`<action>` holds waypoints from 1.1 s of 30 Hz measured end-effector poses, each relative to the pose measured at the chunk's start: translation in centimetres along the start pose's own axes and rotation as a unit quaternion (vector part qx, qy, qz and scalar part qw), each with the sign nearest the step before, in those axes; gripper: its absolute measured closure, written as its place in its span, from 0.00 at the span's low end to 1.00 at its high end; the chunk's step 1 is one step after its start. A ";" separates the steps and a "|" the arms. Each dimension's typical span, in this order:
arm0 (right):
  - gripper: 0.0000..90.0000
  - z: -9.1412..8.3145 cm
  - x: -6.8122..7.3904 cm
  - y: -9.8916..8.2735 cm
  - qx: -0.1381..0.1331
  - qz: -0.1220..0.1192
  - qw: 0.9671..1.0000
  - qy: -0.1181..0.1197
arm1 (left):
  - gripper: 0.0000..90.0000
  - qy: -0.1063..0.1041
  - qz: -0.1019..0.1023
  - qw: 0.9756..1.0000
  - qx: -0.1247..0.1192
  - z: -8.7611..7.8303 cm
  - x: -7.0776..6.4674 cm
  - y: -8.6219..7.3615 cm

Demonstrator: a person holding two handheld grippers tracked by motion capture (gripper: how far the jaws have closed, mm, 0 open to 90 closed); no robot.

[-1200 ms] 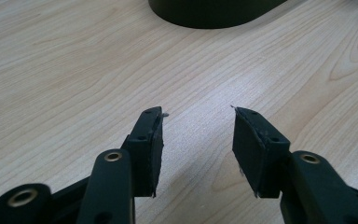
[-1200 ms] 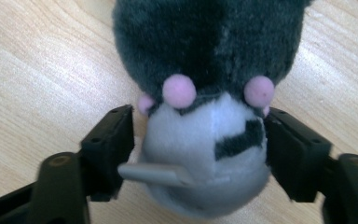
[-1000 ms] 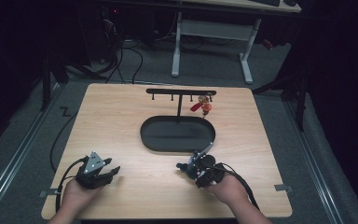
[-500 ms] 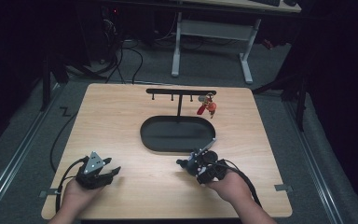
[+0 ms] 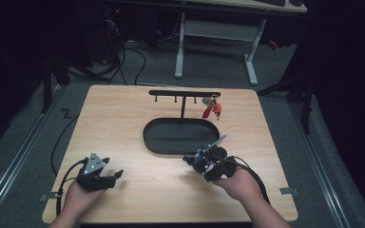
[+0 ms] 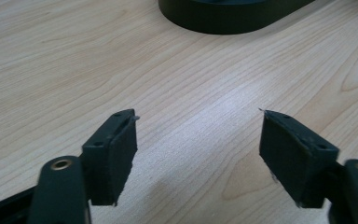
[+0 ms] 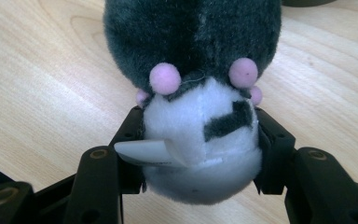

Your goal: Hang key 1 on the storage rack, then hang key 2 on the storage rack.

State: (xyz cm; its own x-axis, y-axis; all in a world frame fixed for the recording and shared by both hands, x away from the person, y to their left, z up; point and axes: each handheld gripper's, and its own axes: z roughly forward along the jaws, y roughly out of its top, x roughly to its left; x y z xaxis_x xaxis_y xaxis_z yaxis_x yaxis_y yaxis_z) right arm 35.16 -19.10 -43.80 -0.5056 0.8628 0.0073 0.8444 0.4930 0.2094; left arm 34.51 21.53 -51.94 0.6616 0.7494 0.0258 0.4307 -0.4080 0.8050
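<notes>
Just in front of the black oval tray point(image 5: 180, 142), the right gripper point(image 7: 198, 140) clamped a grey-and-white plush toy point(image 7: 198, 107) with pink dots. Well left of the tray, the left gripper point(image 6: 198, 140) rested, its jaws just opened wide with nothing between them.

Fuzzy grey-and-white plush toy point(image 7: 200, 116), matt black gripper pads point(image 6: 116, 154), smooth pale wood-grain table point(image 5: 123, 123), matt black tray point(image 5: 180, 135)

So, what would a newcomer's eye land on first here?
Probably the grey and white plush toy with pink dots, clamped in the right tool just above the table's near right part. Next, the black oval tray at mid-table, and behind it the rack with a red keychain hanging at its right end.
</notes>
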 end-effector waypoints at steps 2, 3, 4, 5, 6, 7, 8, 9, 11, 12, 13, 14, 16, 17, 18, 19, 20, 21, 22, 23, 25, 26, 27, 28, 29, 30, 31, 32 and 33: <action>0.53 -0.4 -0.2 0.2 0.000 -0.002 1.000 -0.001 | 0.26 -0.003 0.002 1.000 -0.004 -0.1 0.0 0.1; 0.53 -0.6 -0.2 0.3 0.000 -0.003 1.000 -0.001 | 0.24 -0.003 0.000 1.000 -0.007 -0.1 -0.1 0.1; 0.53 -0.8 -0.3 0.4 -0.001 -0.010 1.000 -0.003 | 0.22 -0.003 0.001 1.000 -0.005 0.0 -0.1 0.1; 0.53 -1.1 -0.3 0.6 -0.001 -0.008 1.000 -0.004 | 0.21 -0.004 -0.001 1.000 -0.002 0.0 -0.1 0.1; 0.53 -1.3 -0.3 0.8 -0.003 -0.011 1.000 -0.005 | 0.20 -0.003 0.000 1.000 -0.001 0.1 -0.1 0.0; 0.53 -1.5 -0.4 0.9 -0.004 -0.010 1.000 -0.004 | 0.18 -0.001 -0.001 1.000 -0.001 0.2 -0.1 0.0; 0.53 -1.8 -0.4 1.1 -0.005 -0.005 1.000 -0.006 | 0.17 -0.002 -0.004 1.000 -0.001 0.2 0.0 0.1; 0.53 -2.0 -0.4 1.3 -0.008 -0.009 1.000 -0.008 | 0.17 -0.003 -0.006 1.000 -0.001 0.2 0.1 0.1; 0.53 -2.3 -0.5 1.6 -0.011 -0.011 1.000 -0.007 | 0.17 -0.003 -0.007 1.000 -0.003 0.2 0.1 0.1; 0.53 -2.6 -0.4 1.8 -0.010 -0.004 1.000 -0.007 | 0.16 -0.003 -0.006 1.000 -0.003 0.2 0.1 0.0; 0.53 -2.9 -0.5 2.1 -0.012 -0.004 1.000 -0.006 | 0.16 -0.003 -0.005 1.000 -0.003 0.2 0.0 0.0; 0.53 -3.0 -0.6 2.3 -0.013 -0.012 1.000 -0.007 | 0.16 -0.003 -0.005 1.000 -0.003 0.2 0.0 0.0; 0.53 -3.2 -0.6 2.6 -0.011 -0.004 1.000 -0.006 | 0.16 -0.003 -0.005 1.000 -0.003 0.1 0.0 -0.1; 0.53 -3.4 -0.7 3.0 -0.012 -0.011 1.000 -0.008 | 0.16 -0.003 -0.005 1.000 -0.005 0.0 0.0 -0.1; 0.53 -3.6 -0.6 3.3 -0.012 -0.009 1.000 -0.009 | 0.16 -0.003 -0.003 1.000 -0.005 0.0 0.0 -0.1; 0.53 -3.7 -0.7 3.5 -0.014 -0.010 1.000 -0.010 | 0.16 -0.004 -0.003 1.000 -0.005 -0.1 -0.1 0.0; 0.53 -4.0 -0.7 3.9 -0.015 -0.004 1.000 -0.011 | 0.17 -0.003 -0.002 1.000 -0.008 -0.1 -0.1 -0.1; 0.53 -4.1 -0.8 4.1 -0.017 -0.007 1.000 -0.012 | 0.17 -0.004 -0.001 1.000 -0.007 -0.1 -0.1 -0.1; 0.53 -4.1 -0.8 4.1 -0.017 -0.007 1.000 -0.012 | 0.17 -0.006 0.001 1.000 -0.004 -0.1 -0.1 0.0; 0.53 -4.2 -0.8 4.3 -0.015 -0.005 1.000 -0.012 | 0.17 -0.006 0.004 1.000 -0.002 -0.1 -0.2 0.0; 0.53 -4.4 -0.9 4.7 -0.014 -0.002 1.000 -0.012 | 0.17 -0.008 0.007 1.000 0.000 -0.1 -0.3 0.1; 0.53 -4.5 -0.9 4.9 -0.013 -0.002 1.000 -0.013 | 0.17 -0.009 0.008 1.000 -0.002 -0.1 -0.4 0.1; 0.53 -4.6 -1.0 5.1 -0.013 -0.002 1.000 -0.014 | 0.17 -0.009 0.012 1.000 0.000 -0.1 -0.5 0.1; 0.53 -4.8 -1.1 5.3 -0.012 0.001 1.000 -0.012 | 0.17 -0.009 0.015 1.000 0.003 -0.1 -0.6 0.1; 0.53 -5.0 -1.2 5.5 -0.014 0.003 1.000 -0.012 | 0.17 -0.009 0.019 1.000 0.004 -0.1 -0.6 0.0; 0.53 -5.1 -1.2 5.7 -0.015 0.003 1.000 -0.014 | 0.17 -0.010 0.019 1.000 0.005 -0.1 -0.6 0.0; 0.53 -5.3 -1.4 5.9 -0.018 -0.003 1.000 -0.016 | 0.17 -0.009 0.018 1.000 0.003 -0.1 -0.6 0.0; 0.53 -5.4 -1.4 6.1 -0.017 0.001 1.000 -0.018 | 0.17 -0.010 0.015 1.000 0.002 -0.2 -0.5 0.1; 0.53 -5.6 -1.5 6.3 -0.017 -0.003 1.000 -0.017 | 0.17 -0.010 0.014 1.000 0.000 -0.2 -0.5 0.0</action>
State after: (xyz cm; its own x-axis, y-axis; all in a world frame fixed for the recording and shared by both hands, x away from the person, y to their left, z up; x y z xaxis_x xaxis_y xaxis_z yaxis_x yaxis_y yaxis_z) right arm 40.19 -17.89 -37.06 -0.5034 0.8637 -0.0262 0.8347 0.4939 0.2434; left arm 34.10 21.22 -51.82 0.6858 0.7269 0.0355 0.4124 -0.4283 0.8041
